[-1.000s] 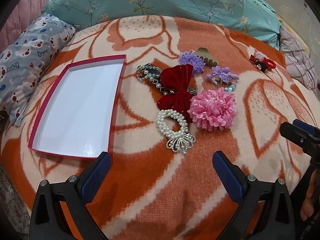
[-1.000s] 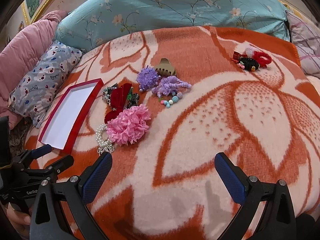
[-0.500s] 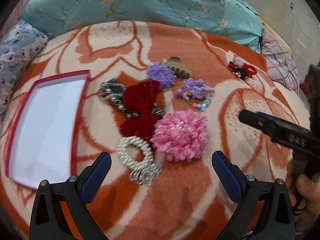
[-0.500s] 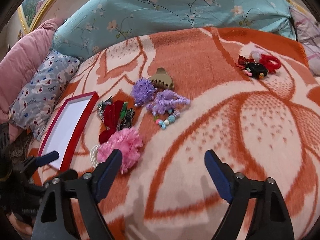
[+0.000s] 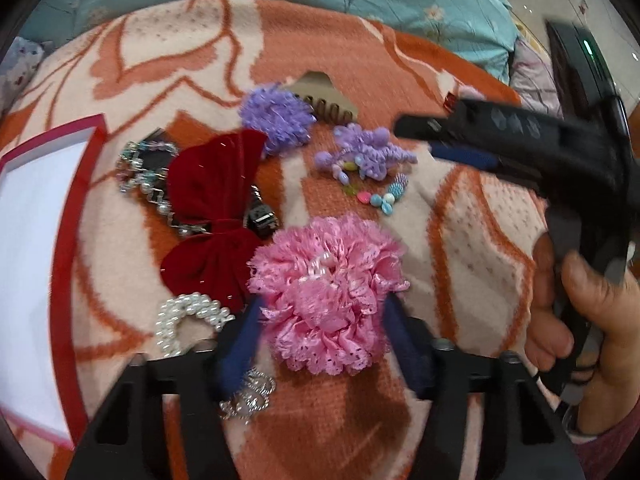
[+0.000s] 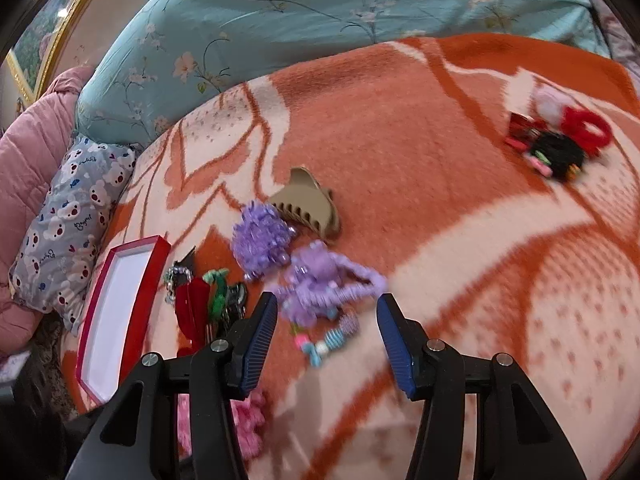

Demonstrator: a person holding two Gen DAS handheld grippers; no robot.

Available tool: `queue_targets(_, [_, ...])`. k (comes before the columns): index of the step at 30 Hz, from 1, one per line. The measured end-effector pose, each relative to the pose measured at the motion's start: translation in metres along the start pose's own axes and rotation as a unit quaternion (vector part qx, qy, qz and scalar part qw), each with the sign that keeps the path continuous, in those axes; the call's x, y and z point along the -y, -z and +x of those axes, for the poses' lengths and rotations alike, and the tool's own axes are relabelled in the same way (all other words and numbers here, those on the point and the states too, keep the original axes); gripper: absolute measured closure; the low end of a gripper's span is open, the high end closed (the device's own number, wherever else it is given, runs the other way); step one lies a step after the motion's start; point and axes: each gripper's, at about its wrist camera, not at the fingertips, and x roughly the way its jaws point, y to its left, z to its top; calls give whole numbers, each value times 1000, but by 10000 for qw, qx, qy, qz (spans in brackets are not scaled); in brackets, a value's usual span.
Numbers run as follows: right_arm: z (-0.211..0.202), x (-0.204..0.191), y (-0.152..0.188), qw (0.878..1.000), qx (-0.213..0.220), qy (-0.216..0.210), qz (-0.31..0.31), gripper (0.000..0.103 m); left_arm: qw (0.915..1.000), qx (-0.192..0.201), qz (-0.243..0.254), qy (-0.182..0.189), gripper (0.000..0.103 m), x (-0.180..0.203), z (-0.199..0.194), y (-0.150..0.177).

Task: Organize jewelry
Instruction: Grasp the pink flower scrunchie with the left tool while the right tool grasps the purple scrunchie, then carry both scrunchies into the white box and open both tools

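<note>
Nothing's been put in the red box (image 6: 120, 312) at the blanket's (image 6: 400, 152) left edge yet. The pink flower scrunchie (image 5: 326, 292) is being closed on by the left gripper (image 5: 320, 344), the purple beaded tie (image 6: 326, 280) by the right gripper (image 6: 326, 340); neither looks pinched yet.

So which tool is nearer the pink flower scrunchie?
Left. The left tool straddles the pink flower scrunchie, jaws closing around it. The right tool is over the purple beaded piece.
</note>
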Motion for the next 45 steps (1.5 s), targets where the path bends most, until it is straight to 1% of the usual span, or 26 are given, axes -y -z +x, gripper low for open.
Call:
queue_targets(1, [5, -2, -3, 10000, -21, -18, -50, 50, 10000, -30, 40, 31, 65, 1, 4, -1])
queue_targets(3, [18, -4, -8, 9998, -102, 11, -149, 51, 9999, -38, 72, 65, 70, -1, 9, -2])
queue_targets(4, [26, -4, -9, 9997, -177, 38, -168, 55, 9999, -24, 64, 108, 77, -2, 9, -3])
queue_targets(5, [31, -4, -10, 9996, -231, 45, -168, 59, 9999, -16, 48, 145, 80, -3, 10, -3])
queue_targets(7, [43, -1, -9, 9991, -381, 74, -161, 80, 9997, 7, -22, 244, 83, -7, 8, -4])
queue_targets(9, [45, 0, -7, 9993, -335, 14, -158, 82, 9995, 25, -78, 298, 86, -11, 6, -4])
queue_targets(12, [33, -3, -5, 9997, -112, 53, -231, 90, 9992, 93, -161, 352, 89, -17, -1, -2])
queue_targets(16, [13, -5, -5, 9997, 119, -31, -225, 90, 9987, 270, -236, 370, 90, -24, -20, 2])
queue_targets(21, [-9, -12, -2, 9993, 270, -175, -192, 90, 9974, 541, -360, 326, 91, -36, -50, 9])
queue_targets(30, [-39, -54, 7, 9961, 454, -671, -347, 90, 9934, 966, -625, 31, 91, -65, -108, 29])
queue_targets(37, [-42, -99, 18, 9910, 351, -1153, -579, 90, 9881, 1128, -1010, -271, 91, -97, -142, 52])
queue_targets(45, [-20, -156, 29, 9832, 36, -1622, -841, 90, 9792, 1263, -1454, -635, 91, -140, -176, 70])
